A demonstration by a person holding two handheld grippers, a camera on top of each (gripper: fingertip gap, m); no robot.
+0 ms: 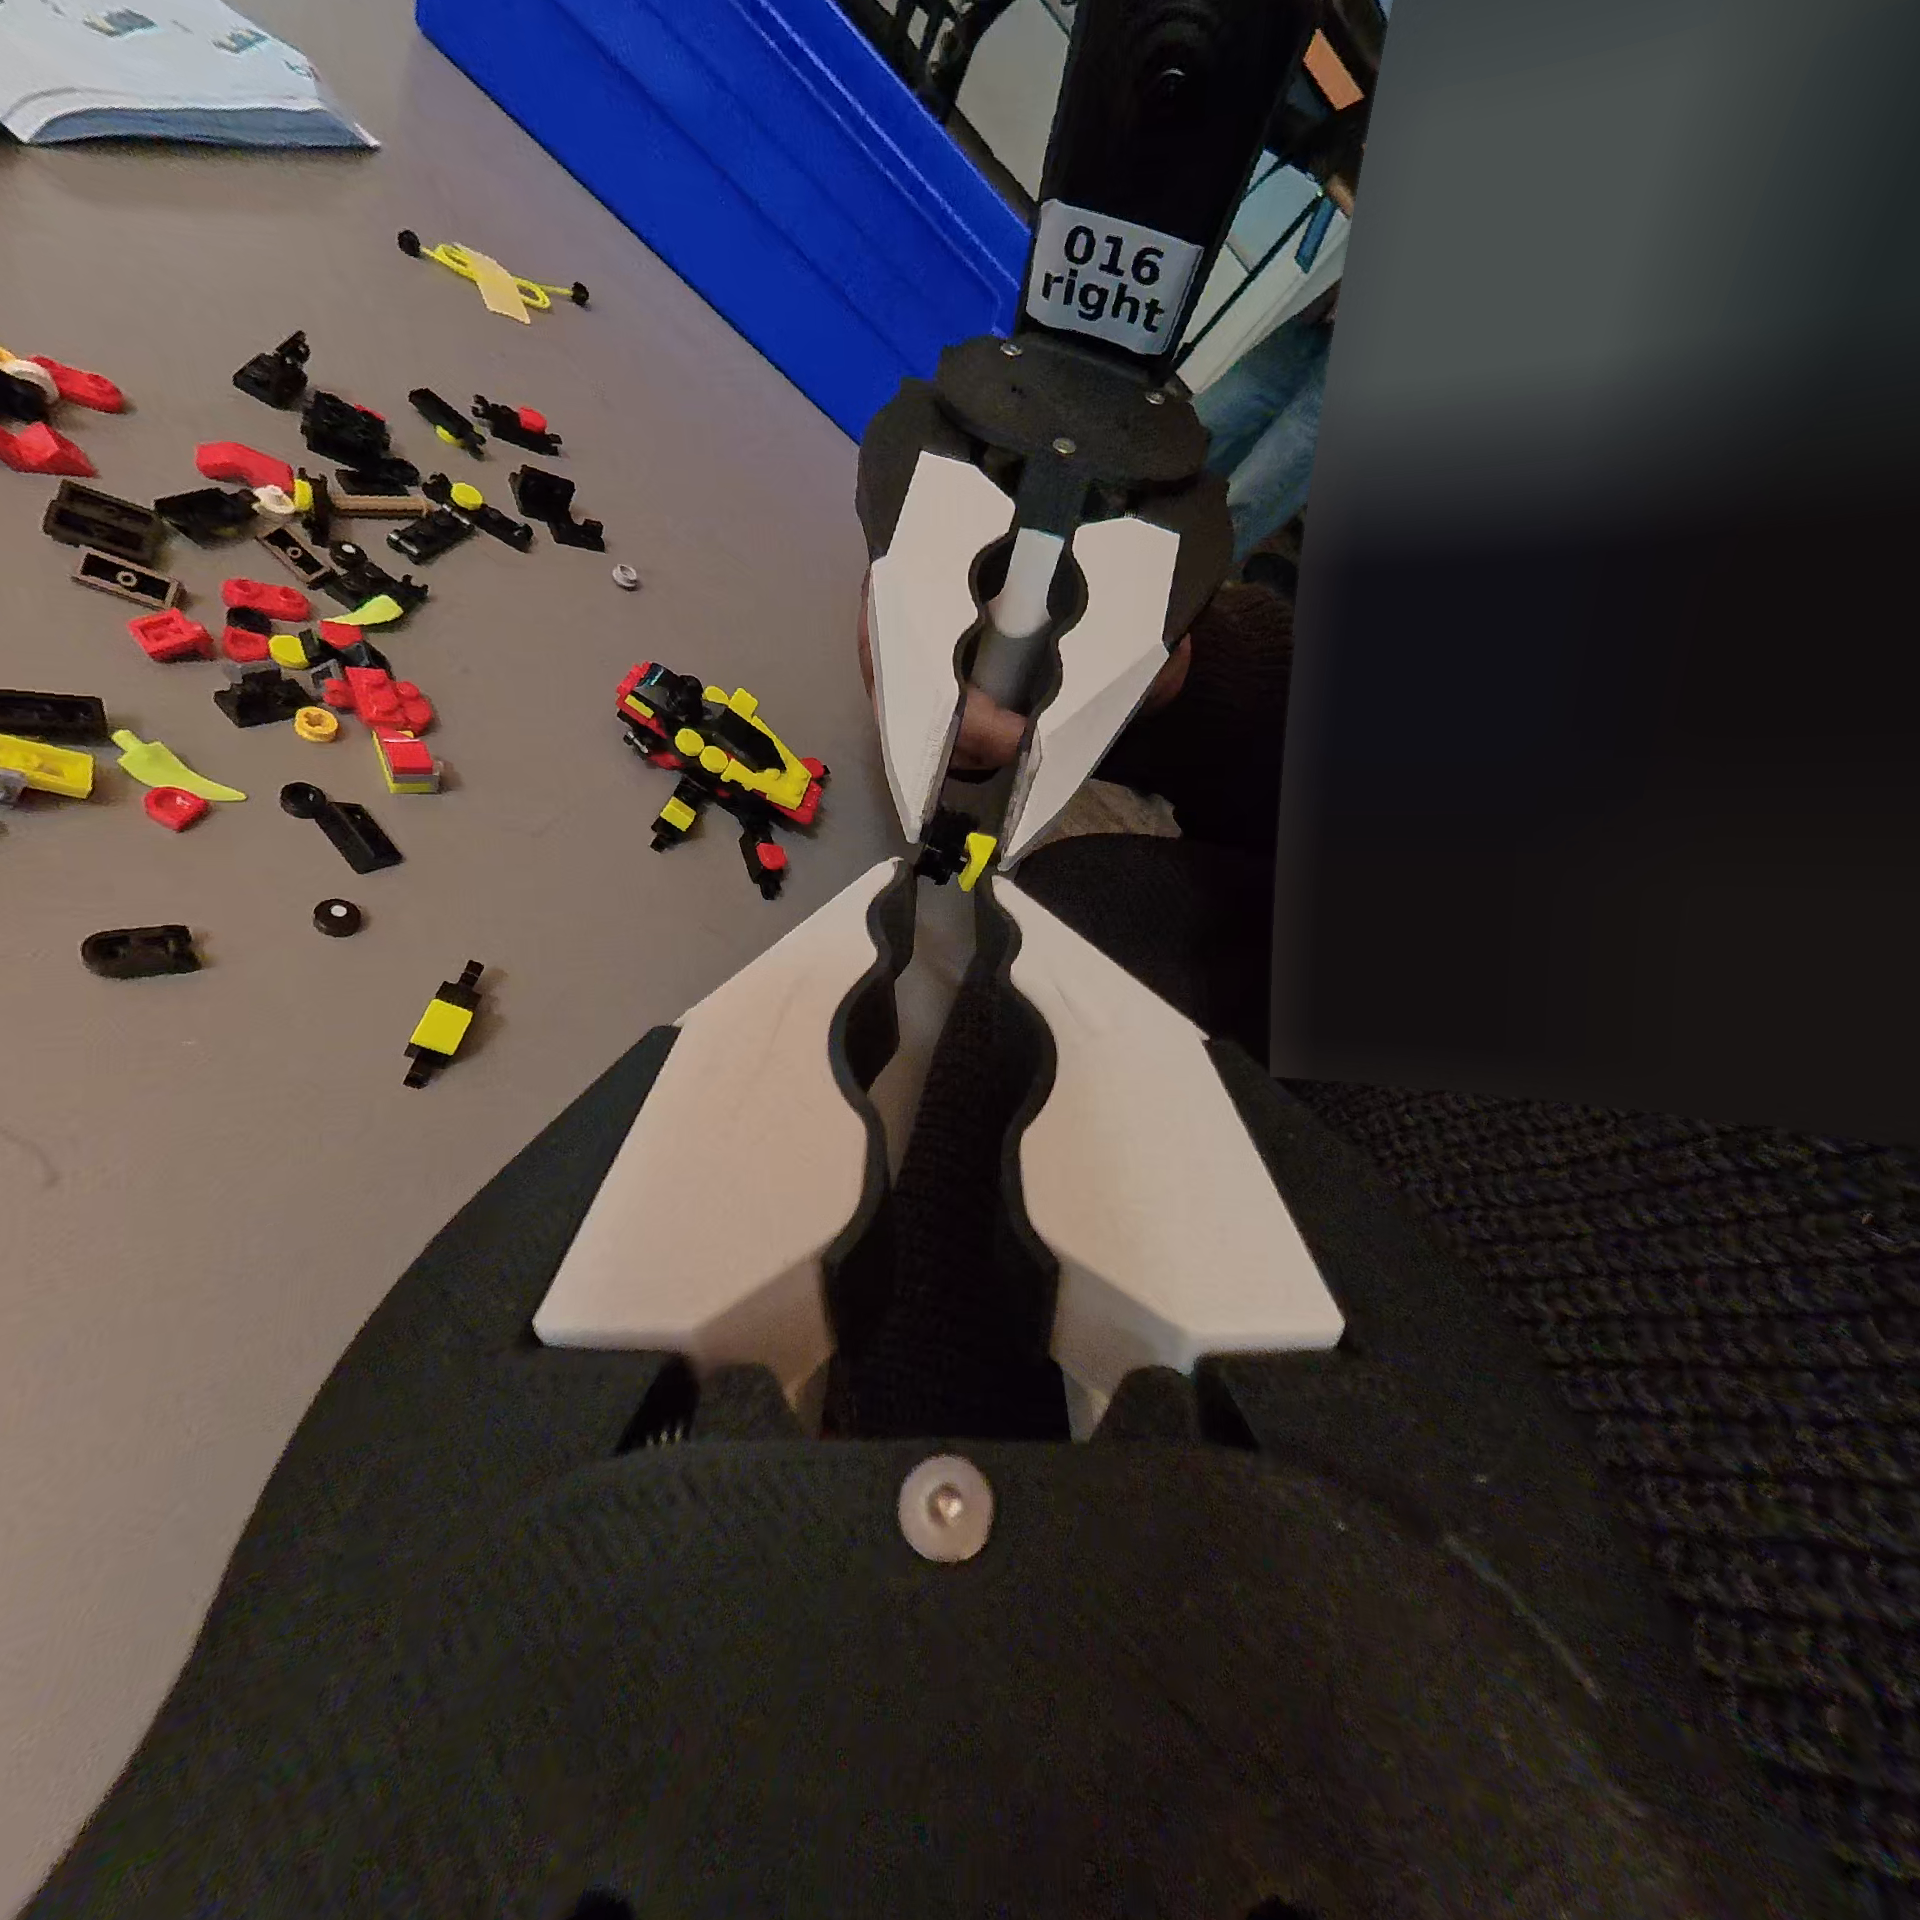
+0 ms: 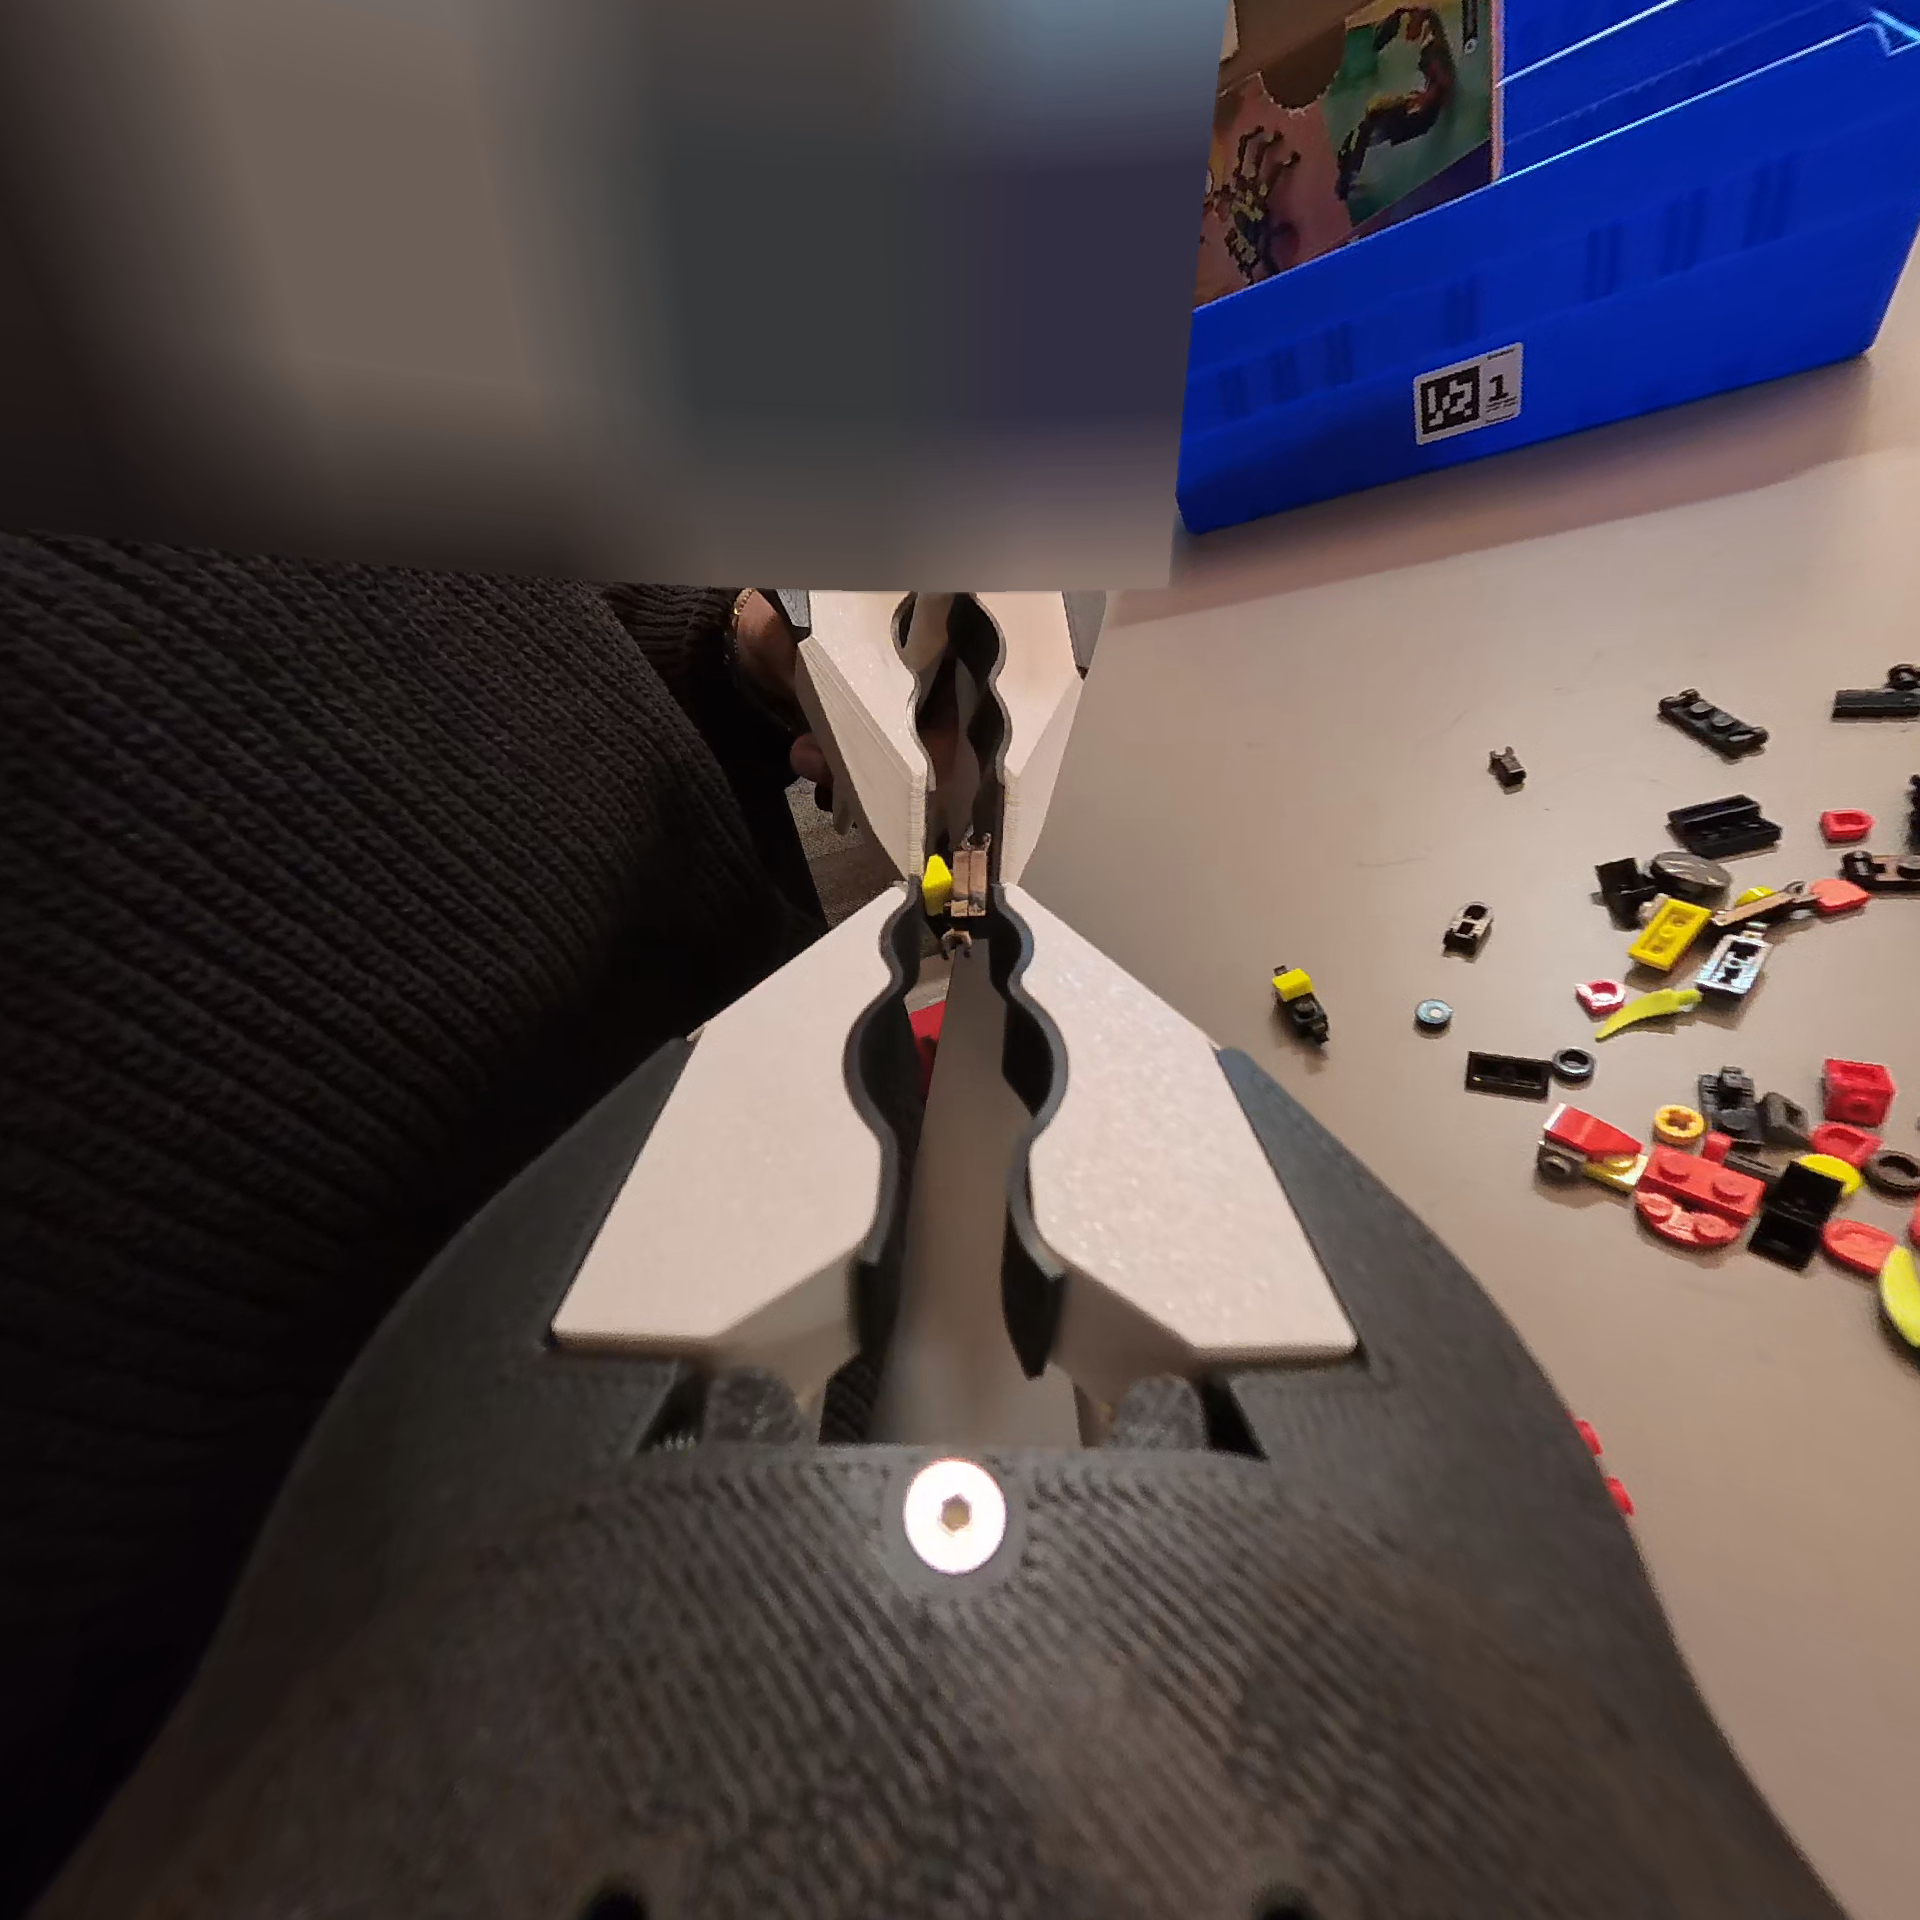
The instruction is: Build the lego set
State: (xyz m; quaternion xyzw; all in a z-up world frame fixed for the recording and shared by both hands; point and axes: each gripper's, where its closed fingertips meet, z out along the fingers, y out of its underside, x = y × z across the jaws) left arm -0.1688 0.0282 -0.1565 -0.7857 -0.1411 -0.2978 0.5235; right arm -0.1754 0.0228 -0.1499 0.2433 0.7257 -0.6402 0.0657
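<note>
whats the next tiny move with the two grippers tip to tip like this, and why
Probably press the tips gently together to seat the joint. The left gripper and right gripper meet tip to tip above the table, both closed on the small black and yellow piece, away from the part-built model.

My left gripper [image 1: 948, 883] has two white, wedge-shaped fingers [image 1: 727, 1164] with wavy black inner pads, set in a black, ribbed printed body with one silver screw [image 1: 943, 1509] at its middle. My right gripper [image 2: 961, 914] is built the same, with a silver hex screw [image 2: 954, 1517]; seen from the left, it carries a white label [image 1: 1110, 278] on its black handle. I wear a black knitted sleeve [image 2: 364, 883].
</note>
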